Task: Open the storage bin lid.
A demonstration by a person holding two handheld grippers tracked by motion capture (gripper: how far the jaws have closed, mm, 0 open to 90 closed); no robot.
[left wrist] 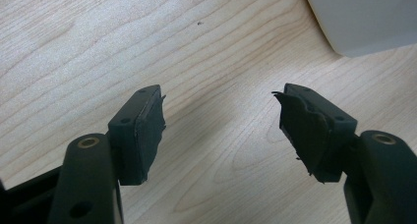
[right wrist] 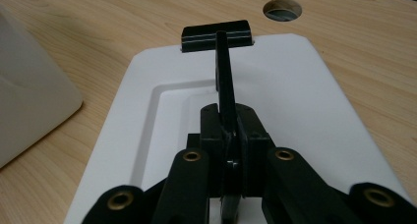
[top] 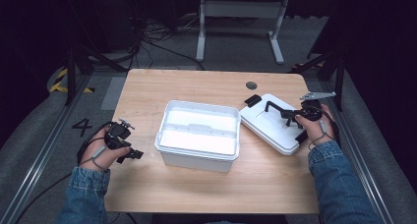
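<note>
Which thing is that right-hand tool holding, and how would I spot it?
Start at the open white bin mid-table. Right of it lies a flat white lid. The right gripper pinches its thin black handle; unlike the deep bin, the lid is shallow, with a black end clip.

Right tool [top: 287,117] apparently on white lid's [top: 275,128] black handle [top: 274,107], beside open bin [top: 199,134].

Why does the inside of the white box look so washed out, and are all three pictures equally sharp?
High view: the open white box glares under overhead light, its interior blown out, while the floor around the table sinks into darkness. Right gripper view: the black handle on the white lid is fairly sharp, the nearest jaw parts soft. Left gripper view: wood grain crisp, pads slightly soft.
</note>
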